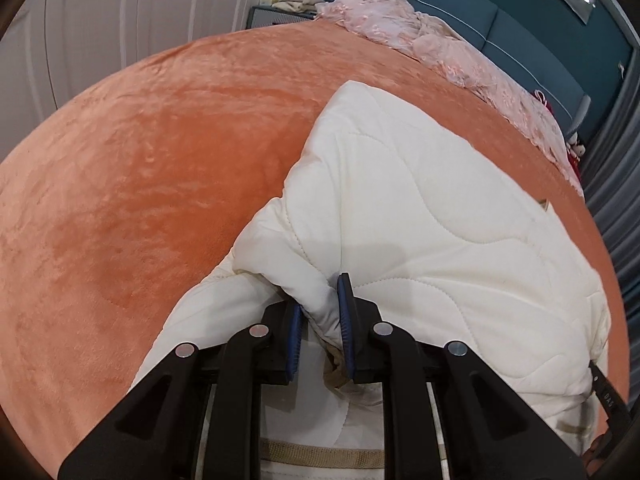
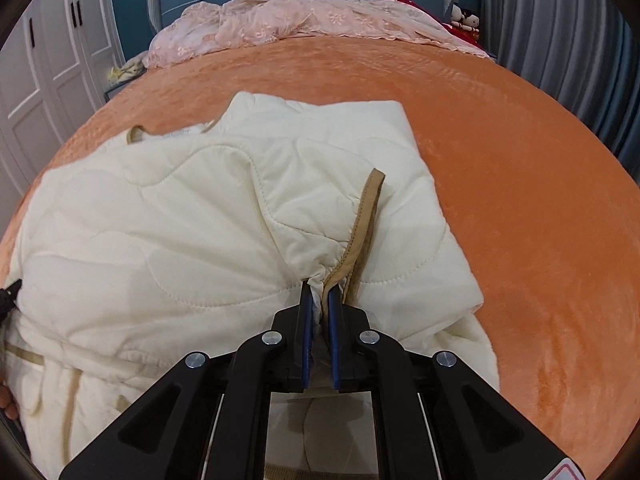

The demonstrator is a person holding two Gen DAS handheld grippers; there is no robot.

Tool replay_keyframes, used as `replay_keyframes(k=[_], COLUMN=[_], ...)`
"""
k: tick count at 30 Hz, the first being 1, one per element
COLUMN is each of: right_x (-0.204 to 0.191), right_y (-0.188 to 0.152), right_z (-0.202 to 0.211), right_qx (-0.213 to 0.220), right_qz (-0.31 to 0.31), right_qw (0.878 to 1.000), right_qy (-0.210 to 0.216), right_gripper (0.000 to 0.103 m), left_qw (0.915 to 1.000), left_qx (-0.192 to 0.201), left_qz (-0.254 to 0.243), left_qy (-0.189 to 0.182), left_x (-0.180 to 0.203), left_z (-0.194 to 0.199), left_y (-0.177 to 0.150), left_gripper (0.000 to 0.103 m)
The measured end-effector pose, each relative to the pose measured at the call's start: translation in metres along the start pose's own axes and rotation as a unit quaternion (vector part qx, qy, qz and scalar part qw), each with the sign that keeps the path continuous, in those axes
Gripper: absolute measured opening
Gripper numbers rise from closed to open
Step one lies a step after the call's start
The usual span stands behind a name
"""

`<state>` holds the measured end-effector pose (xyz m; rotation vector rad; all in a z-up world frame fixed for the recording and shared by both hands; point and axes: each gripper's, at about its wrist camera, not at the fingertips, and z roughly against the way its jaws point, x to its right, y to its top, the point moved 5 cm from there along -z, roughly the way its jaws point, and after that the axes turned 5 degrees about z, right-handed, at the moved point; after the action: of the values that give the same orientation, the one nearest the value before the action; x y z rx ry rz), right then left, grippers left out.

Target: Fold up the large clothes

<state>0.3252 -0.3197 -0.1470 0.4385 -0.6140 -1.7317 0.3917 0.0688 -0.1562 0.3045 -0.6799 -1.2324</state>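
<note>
Nearest the lens, my left gripper [image 1: 320,312] was clamped on a bunched fold of the cream quilted jacket [image 1: 420,208]. My right gripper [image 2: 319,300] pinched a gathered edge with tan trim [image 2: 366,220]. I noted the jacket lay across the centre and lower frame on the orange bedspread [image 1: 140,168]; pink lace bedding [image 2: 300,20] sat at the top.

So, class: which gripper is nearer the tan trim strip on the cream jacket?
Right. The right gripper pinches jacket fabric right at the tan trim strip; the left gripper grips plain quilting.
</note>
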Motion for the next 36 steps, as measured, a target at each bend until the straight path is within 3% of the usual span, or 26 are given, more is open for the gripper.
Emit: replay_keyframes(k=[3, 6, 10, 12, 13, 16, 21, 27, 36], right_x=[-0.002, 0.004, 0.001, -0.016, -0.026, -0.059, -0.096, -0.112, -0.114], right_y=[-0.002, 0.001, 0.010, 0.018, 0.022, 0.026, 0.003, -0.018, -0.027], right_z=[0.001, 0.021, 0.079, 0.092, 0.091, 0.074, 0.028, 0.023, 0.021], right_qx=[0.002, 0.006, 0.076, 0.087, 0.082, 0.059, -0.006, 0.000, 0.015], right_qz=[0.006, -0.011, -0.037, -0.026, -0.019, -0.007, 0.013, 0.044, 0.056], right_qw=[1.000, 1.000, 0.996, 0.996, 0.996, 0.996, 0.997, 0.997, 0.997], right_qy=[-0.003, -0.012, -0.003, 0.018, 0.030, 0.067, 0.082, 0.061, 0.044], right_gripper=[0.009, 0.020, 0.035, 0.035, 0.035, 0.035, 0.036, 0.036, 0.036], left_qw=[0.9998, 0.9993, 0.9981, 0.9971, 0.9968, 0.9958, 0.9936, 0.9919, 0.9881], left_qx=[0.006, 0.014, 0.031, 0.046, 0.047, 0.034, -0.010, -0.006, 0.022], left_qz=[-0.013, -0.025, -0.049, -0.060, -0.065, -0.081, -0.112, -0.127, -0.151], left_qy=[0.013, 0.026, 0.019, 0.006, -0.002, -0.022, -0.004, 0.004, 0.022], left_x=[0.000, 0.003, 0.013, 0.030, 0.039, 0.071, 0.093, 0.084, 0.084], left_z=[0.001, 0.018, 0.058, 0.074, 0.077, 0.068, 0.022, 0.008, 0.003], left_y=[-0.003, -0.003, -0.001, 0.005, 0.007, 0.010, -0.012, -0.039, -0.056], left_gripper=[0.018, 0.022, 0.033, 0.040, 0.046, 0.049, 0.049, 0.049, 0.049])
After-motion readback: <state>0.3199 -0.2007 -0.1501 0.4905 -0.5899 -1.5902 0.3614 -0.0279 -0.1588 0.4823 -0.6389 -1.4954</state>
